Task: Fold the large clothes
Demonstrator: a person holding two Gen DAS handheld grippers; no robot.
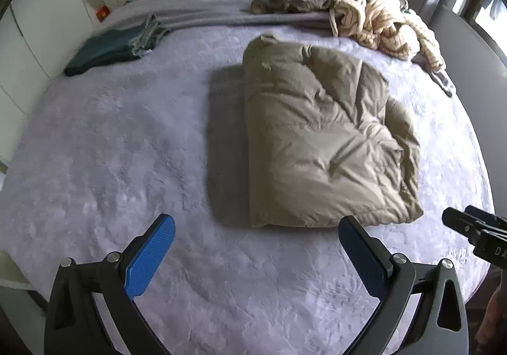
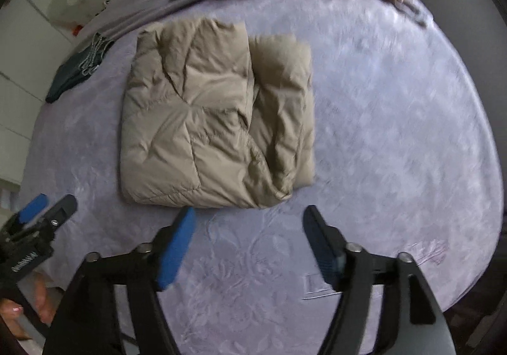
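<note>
Folded dark garment [image 1: 111, 49]: laid at the left edge of the bed, apparently set aside as finished work.
Left gripper [image 1: 256, 255]: held above the lavender bedspread [image 1: 111, 165] with jaws spread wide and nothing between them; the jacket is not touched.
Khaki puffer jacket [image 1: 320, 139]: placed mid-bed, folded into a compact rectangle with one panel lapped over the other, so this fold is judged complete.
Right gripper [image 2: 250, 247]: held just short of the jacket's near edge, jaws parted and empty.
Cream and brown clothes pile [image 1: 358, 11]: left heaped at the far right, probably awaiting folding.
</note>
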